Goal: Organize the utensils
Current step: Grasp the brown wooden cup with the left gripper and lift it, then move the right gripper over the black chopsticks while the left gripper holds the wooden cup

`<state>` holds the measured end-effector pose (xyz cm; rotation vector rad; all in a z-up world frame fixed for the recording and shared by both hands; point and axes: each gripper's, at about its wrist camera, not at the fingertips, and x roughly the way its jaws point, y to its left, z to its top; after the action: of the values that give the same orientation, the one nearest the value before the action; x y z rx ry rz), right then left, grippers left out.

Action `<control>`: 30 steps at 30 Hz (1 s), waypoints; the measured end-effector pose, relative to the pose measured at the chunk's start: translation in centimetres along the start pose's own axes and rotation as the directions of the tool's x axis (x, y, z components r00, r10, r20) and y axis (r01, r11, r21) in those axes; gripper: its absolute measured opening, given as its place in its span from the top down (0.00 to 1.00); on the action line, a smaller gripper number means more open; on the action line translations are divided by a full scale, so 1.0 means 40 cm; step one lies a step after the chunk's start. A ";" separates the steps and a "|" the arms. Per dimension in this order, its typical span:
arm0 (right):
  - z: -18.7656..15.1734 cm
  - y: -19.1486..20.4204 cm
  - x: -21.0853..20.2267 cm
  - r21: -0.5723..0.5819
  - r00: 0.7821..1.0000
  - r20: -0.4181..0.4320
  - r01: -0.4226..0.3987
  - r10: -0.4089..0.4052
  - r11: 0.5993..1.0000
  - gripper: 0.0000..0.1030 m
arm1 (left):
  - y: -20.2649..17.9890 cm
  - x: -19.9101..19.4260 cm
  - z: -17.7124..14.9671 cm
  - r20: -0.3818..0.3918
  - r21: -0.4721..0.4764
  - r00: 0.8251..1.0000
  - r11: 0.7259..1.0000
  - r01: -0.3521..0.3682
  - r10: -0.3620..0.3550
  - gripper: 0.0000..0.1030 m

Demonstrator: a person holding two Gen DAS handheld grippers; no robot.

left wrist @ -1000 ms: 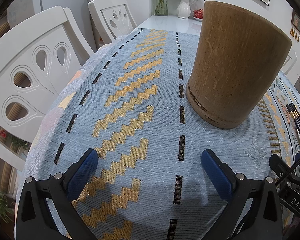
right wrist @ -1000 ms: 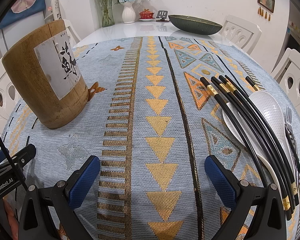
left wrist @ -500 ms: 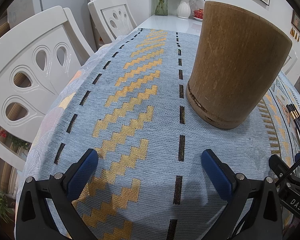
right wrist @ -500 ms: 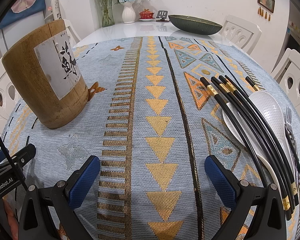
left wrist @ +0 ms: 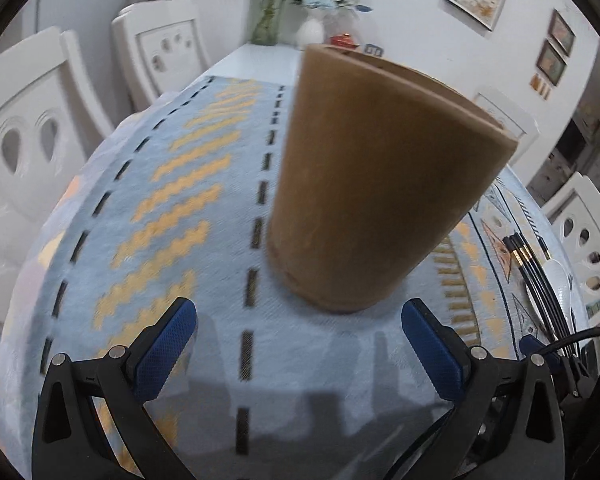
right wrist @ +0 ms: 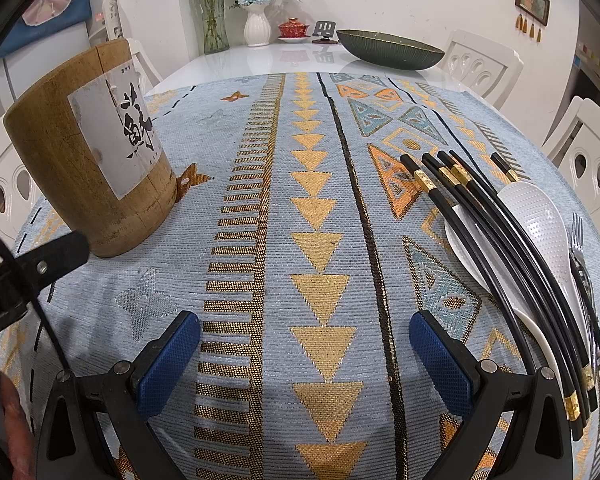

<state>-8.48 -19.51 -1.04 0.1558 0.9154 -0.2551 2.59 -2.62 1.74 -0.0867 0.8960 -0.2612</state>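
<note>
White table (right wrist: pixel 260 60) w/ a blue patterned cloth (right wrist: pixel 320 240) covering its near part. Sitting on the cloth: wooden holder (right wrist: pixel 88 160) at left, upright; at right, black chopsticks (right wrist: pixel 500 240) lying across white spoons (right wrist: pixel 548 232), fork (right wrist: pixel 580 248) just beside. On the bare far end: dark bowl (right wrist: pixel 388 48), white vase (right wrist: pixel 257 28), glass vase (right wrist: pixel 214 28), red lidded cup (right wrist: pixel 294 28).
</note>
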 end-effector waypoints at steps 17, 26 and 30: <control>0.086 -0.017 0.047 -0.063 0.975 -0.217 -0.056 0.042 0.996 0.00 | -0.069 0.033 0.033 0.096 0.124 0.995 0.992 0.021 -0.033 0.12; 0.103 -0.087 0.016 -0.078 0.949 -0.305 -0.104 0.075 0.992 0.03 | -0.072 0.043 0.036 0.080 0.134 0.997 0.991 0.002 -0.012 0.12; 0.130 -0.158 -0.060 -0.084 0.970 -0.240 -0.065 0.043 0.994 0.04 | -0.081 0.044 0.035 0.083 0.141 0.997 0.990 -0.014 0.002 0.12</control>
<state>-7.70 -26.45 3.84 0.1285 1.1575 -0.1449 4.12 -6.27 1.87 0.0375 0.7935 -0.3108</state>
